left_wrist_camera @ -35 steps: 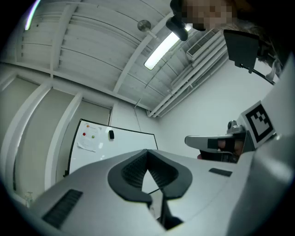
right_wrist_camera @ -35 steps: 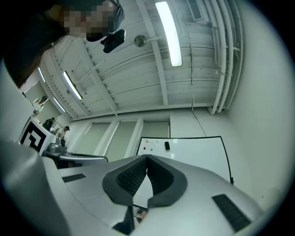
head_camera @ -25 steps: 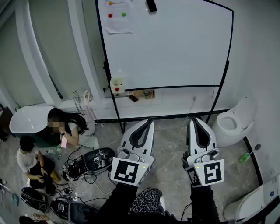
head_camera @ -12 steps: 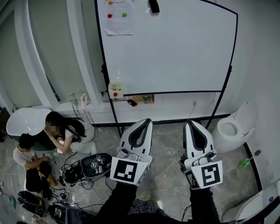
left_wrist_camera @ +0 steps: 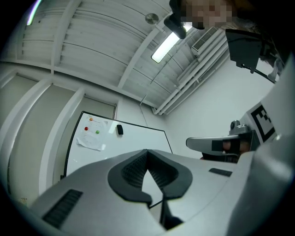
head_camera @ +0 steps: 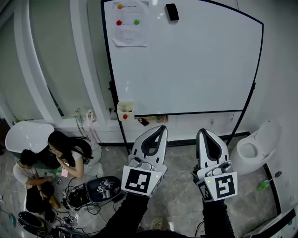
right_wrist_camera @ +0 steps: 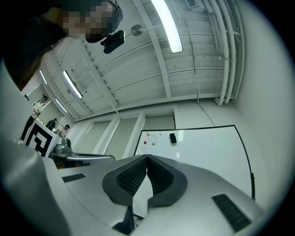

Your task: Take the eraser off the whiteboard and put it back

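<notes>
A small black eraser (head_camera: 172, 11) clings near the top of the whiteboard (head_camera: 195, 69), right of a paper sheet with coloured magnets. It also shows in the left gripper view as the eraser (left_wrist_camera: 120, 130) and in the right gripper view as the eraser (right_wrist_camera: 173, 138). Both grippers are held well short of the board, pointing up toward it. My left gripper (head_camera: 161, 127) is shut with its tips touching and nothing between them. My right gripper (head_camera: 203, 131) is shut and empty too.
The board stands on a black frame (head_camera: 120, 121) with a small white box (head_camera: 125, 111) on its left post. Two people (head_camera: 65, 148) sit on the floor at the left among cables and gear (head_camera: 95, 188). A white toilet (head_camera: 253, 148) stands at the right.
Both grippers and the head have advanced toward the whiteboard; the board looms larger and lower, with the eraser fully in view. Jaws stay shut.
</notes>
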`<act>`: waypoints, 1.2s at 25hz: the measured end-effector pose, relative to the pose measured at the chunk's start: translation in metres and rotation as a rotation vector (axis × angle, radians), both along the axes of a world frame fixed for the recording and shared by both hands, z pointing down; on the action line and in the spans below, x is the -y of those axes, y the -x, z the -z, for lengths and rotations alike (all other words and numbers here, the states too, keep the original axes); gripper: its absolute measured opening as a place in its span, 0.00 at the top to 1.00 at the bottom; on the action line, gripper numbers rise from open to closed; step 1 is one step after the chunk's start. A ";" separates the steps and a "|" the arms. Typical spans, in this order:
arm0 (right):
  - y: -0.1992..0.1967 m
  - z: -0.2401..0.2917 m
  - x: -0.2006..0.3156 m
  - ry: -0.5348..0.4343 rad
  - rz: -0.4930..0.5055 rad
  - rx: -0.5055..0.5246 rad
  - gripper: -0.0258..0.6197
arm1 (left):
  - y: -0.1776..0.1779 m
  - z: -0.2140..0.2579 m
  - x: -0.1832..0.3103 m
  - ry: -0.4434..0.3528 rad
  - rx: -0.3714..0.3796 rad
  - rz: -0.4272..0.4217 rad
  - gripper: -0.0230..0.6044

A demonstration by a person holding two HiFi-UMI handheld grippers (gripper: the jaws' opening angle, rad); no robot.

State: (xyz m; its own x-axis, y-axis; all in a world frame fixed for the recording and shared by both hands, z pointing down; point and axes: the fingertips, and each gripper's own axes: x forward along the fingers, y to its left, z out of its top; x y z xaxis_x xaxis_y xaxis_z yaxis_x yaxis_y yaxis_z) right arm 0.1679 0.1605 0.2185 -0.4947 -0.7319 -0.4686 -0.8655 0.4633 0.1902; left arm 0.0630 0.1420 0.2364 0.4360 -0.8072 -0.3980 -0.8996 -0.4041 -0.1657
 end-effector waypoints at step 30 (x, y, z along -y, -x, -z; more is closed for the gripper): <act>0.053 0.029 0.234 -0.067 0.036 -0.003 0.95 | 0.039 0.031 0.224 -0.059 -0.010 0.062 0.95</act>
State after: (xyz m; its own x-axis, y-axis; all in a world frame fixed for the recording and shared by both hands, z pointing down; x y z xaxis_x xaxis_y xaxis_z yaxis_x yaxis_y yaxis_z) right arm 0.1150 -0.0733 0.1892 -0.5219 -0.6805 -0.5143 -0.8478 0.4804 0.2247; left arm 0.0238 -0.0825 0.2053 0.3821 -0.8073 -0.4498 -0.9241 -0.3377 -0.1790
